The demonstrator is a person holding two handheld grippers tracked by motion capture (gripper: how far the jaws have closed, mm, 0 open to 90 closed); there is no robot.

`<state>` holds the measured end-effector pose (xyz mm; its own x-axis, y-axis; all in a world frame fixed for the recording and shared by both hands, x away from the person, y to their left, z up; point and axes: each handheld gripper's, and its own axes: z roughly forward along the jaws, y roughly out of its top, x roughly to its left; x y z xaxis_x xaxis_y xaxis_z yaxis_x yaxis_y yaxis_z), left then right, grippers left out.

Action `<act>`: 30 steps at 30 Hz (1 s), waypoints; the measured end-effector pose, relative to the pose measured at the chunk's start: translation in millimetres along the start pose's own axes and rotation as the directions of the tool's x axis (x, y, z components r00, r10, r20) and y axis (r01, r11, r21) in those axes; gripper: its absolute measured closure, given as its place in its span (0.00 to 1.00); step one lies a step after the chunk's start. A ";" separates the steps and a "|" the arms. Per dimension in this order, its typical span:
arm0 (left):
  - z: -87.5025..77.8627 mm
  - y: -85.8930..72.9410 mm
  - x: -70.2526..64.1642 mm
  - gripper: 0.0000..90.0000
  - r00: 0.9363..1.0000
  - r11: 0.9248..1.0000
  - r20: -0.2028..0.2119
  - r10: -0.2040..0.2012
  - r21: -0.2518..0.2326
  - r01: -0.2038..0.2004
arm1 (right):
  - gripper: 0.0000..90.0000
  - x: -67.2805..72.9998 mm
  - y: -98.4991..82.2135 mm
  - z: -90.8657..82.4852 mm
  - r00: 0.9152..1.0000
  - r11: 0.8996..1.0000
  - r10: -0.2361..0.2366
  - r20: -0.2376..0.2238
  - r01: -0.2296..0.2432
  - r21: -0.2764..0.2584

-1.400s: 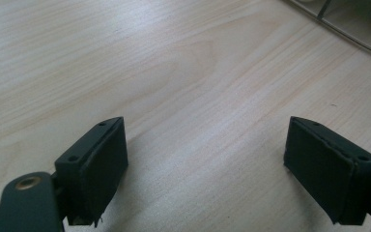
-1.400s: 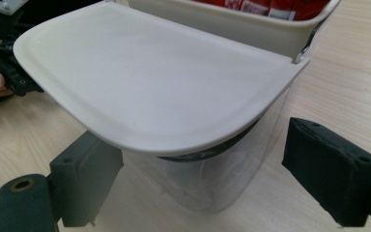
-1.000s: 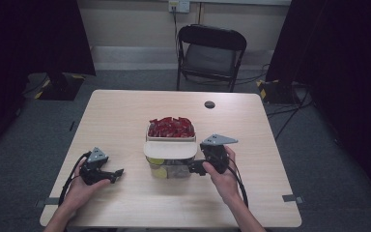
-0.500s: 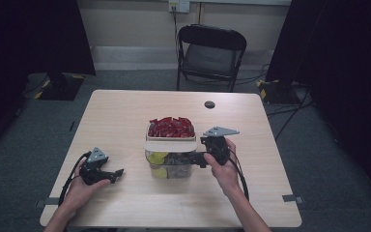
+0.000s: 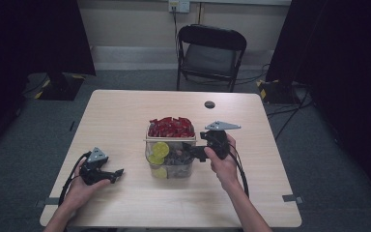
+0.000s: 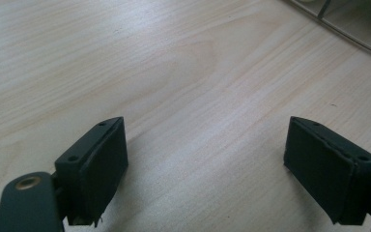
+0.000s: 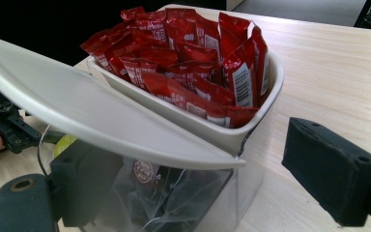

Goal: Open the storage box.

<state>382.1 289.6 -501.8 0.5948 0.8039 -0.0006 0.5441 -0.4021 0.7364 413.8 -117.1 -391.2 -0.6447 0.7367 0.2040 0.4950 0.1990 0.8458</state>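
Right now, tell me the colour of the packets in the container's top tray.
Red packets, clearest in the right gripper view.

The left hand (image 5: 79, 181) rests low at the near left, and holds the left gripper (image 5: 117, 172) level, pointing to the right. Its jaws stand wide apart with nothing between them. The right hand (image 5: 222, 157) is raised higher, with the forearm stretched forward. The right gripper (image 5: 189, 153) points to the left, and its jaws stand apart.
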 end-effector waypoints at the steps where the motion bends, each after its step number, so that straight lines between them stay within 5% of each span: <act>1: -0.1 0.0 0.0 0.17 1.000 1.000 0.000 -0.001 0.001 0.001 | 0.15 -0.6 0.5 0.6 1.000 1.000 0.001 0.002 -0.001 0.000; 30: -0.5 -0.3 -0.2 0.17 1.000 1.000 0.001 -0.004 -0.001 0.004 | 0.15 -15.2 13.2 13.5 0.999 0.999 0.032 0.002 -0.032 0.000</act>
<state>381.5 289.8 -501.7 0.5933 0.8050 -0.0038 0.5454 -0.3986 0.7373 437.9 -116.9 -389.7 -0.6273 0.7441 0.2298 0.5155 0.1756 0.8387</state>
